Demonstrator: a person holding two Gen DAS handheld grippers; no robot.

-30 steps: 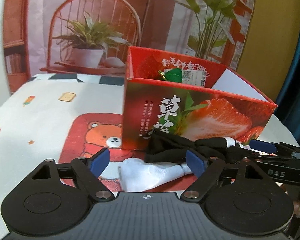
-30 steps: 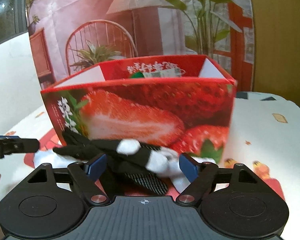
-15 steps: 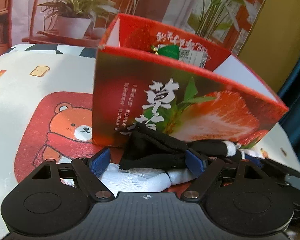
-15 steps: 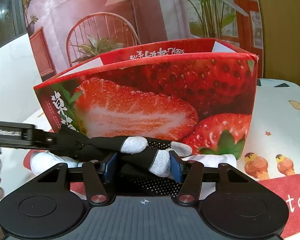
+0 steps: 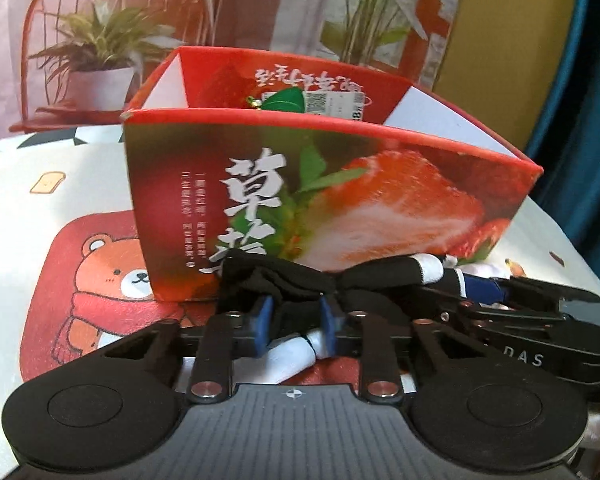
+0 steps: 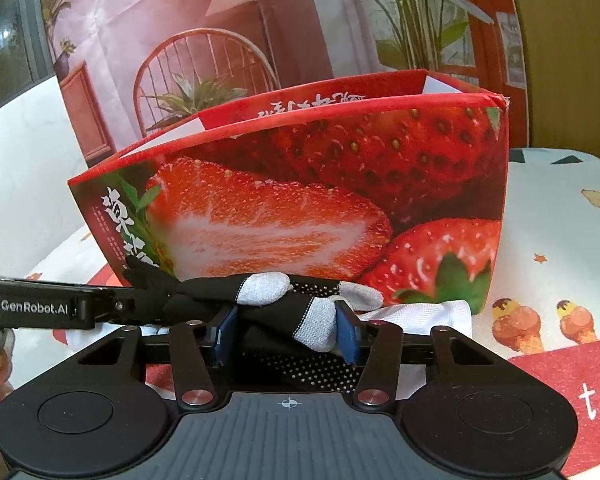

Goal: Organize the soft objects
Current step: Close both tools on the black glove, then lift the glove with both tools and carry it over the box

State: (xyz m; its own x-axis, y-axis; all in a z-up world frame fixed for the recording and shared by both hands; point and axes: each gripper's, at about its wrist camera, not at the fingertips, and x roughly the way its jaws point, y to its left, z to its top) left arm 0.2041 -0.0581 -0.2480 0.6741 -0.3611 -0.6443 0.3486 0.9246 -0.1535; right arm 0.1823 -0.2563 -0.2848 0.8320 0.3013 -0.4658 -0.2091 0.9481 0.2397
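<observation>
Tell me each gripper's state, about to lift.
Left gripper: closing on the black sock.
Right gripper: closing on the same sock's toe end.

Both grippers' jaws narrower around the black glove point(image 5: 284, 284) (closing)

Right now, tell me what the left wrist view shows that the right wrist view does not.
Only the left wrist view looks into the strawberry box, showing a green item and a label inside. Only the right wrist view shows the dotted fabric and ice-cream prints. Both show the black glove, with the left gripper and right gripper closing on it, and white cloth underneath.
</observation>
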